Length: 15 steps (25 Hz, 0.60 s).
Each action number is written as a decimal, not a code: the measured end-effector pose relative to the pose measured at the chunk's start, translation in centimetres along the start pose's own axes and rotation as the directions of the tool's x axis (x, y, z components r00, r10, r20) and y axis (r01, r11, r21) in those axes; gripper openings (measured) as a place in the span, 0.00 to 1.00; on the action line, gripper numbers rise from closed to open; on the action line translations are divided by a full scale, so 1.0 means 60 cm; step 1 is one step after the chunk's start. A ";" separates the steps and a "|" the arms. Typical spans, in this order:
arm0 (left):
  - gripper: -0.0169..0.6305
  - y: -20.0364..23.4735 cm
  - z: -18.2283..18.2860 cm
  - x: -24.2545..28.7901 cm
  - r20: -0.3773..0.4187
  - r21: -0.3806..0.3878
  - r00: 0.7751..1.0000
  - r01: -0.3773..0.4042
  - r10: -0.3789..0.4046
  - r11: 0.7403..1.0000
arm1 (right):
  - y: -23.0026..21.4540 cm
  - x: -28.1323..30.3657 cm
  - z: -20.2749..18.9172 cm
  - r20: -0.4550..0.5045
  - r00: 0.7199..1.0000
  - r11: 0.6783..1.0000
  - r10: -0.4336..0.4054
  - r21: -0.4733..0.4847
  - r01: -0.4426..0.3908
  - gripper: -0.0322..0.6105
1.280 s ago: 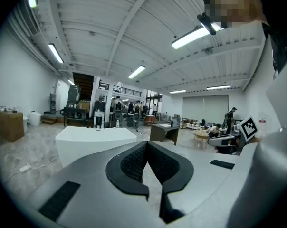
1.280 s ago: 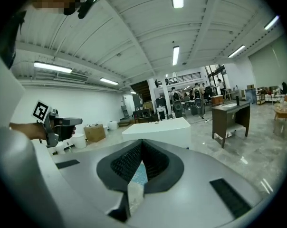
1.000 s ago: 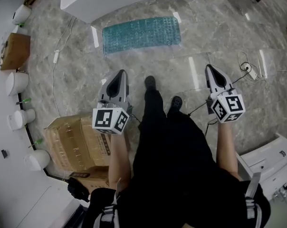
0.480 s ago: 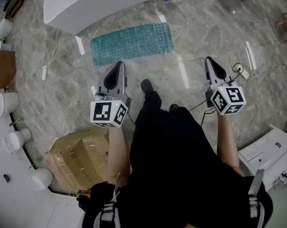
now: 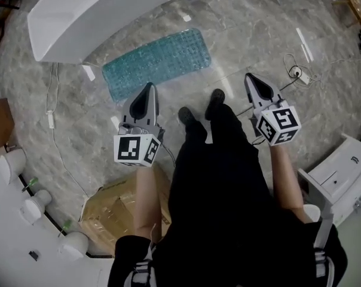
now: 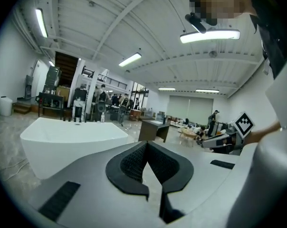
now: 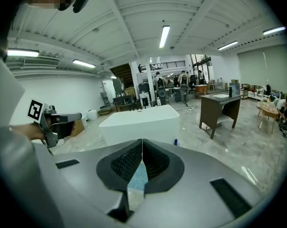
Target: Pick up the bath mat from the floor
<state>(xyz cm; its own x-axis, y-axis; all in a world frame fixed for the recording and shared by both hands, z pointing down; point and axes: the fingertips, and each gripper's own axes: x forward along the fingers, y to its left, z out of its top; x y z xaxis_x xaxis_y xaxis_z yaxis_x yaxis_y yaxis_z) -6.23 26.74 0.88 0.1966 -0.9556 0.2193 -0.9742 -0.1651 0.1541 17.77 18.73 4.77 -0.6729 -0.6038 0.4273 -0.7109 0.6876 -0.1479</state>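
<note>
Since a second ago, am bringing both tools closer to bath mat (image 5: 156, 61); mat sitting nearer in head view. Am holding forearms out ahead, left tool (image 5: 148, 88) and right tool (image 5: 251, 78) pointing forward, slightly down. Both tools pressed together, pinching nothing. Mat lying flat on floor (image 5: 258, 28) beside white bathtub (image 5: 79, 11), just ahead of left tool, well left of right tool.

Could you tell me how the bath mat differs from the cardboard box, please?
The bath mat is teal, flat and bumpy; the cardboard box is brown and bulky. The bath mat lies beside the bathtub; the cardboard box sits behind the left gripper. Both rest on the floor.
</note>
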 end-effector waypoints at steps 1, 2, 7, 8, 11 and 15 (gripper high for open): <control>0.05 0.006 -0.004 0.019 -0.009 -0.011 1.000 -0.001 0.001 1.000 | -0.008 0.017 0.000 -0.012 1.000 1.000 0.008 -0.002 -0.008 0.07; 0.05 0.009 -0.007 0.038 -0.016 -0.021 1.000 -0.002 0.002 1.000 | -0.018 0.033 0.000 -0.021 1.000 1.000 0.016 0.002 -0.016 0.07; 0.04 0.023 0.004 0.129 -0.040 -0.029 0.999 -0.032 0.031 0.999 | -0.090 0.130 0.001 -0.063 0.996 0.998 0.057 0.045 -0.054 0.07; 0.05 0.029 0.008 0.150 -0.046 -0.029 0.998 -0.048 0.047 0.998 | -0.108 0.154 0.004 -0.073 0.995 0.997 0.066 0.045 -0.062 0.07; 0.05 0.039 0.012 0.211 -0.077 -0.030 0.993 -0.094 0.092 0.995 | -0.164 0.225 0.008 -0.104 0.990 0.995 0.096 0.049 -0.092 0.07; 0.05 0.064 -0.009 0.292 -0.124 -0.026 0.984 -0.129 0.125 0.991 | -0.226 0.344 -0.028 -0.179 0.972 0.988 0.152 0.056 -0.145 0.07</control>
<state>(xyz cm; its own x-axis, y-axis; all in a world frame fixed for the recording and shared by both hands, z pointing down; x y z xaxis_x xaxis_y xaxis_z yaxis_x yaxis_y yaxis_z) -6.47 9.50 5.83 0.0856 -0.9312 0.3544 -0.9881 -0.0339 0.1497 13.89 -2.37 17.09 -0.7260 -0.4100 0.5521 -0.6165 0.7439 -0.2581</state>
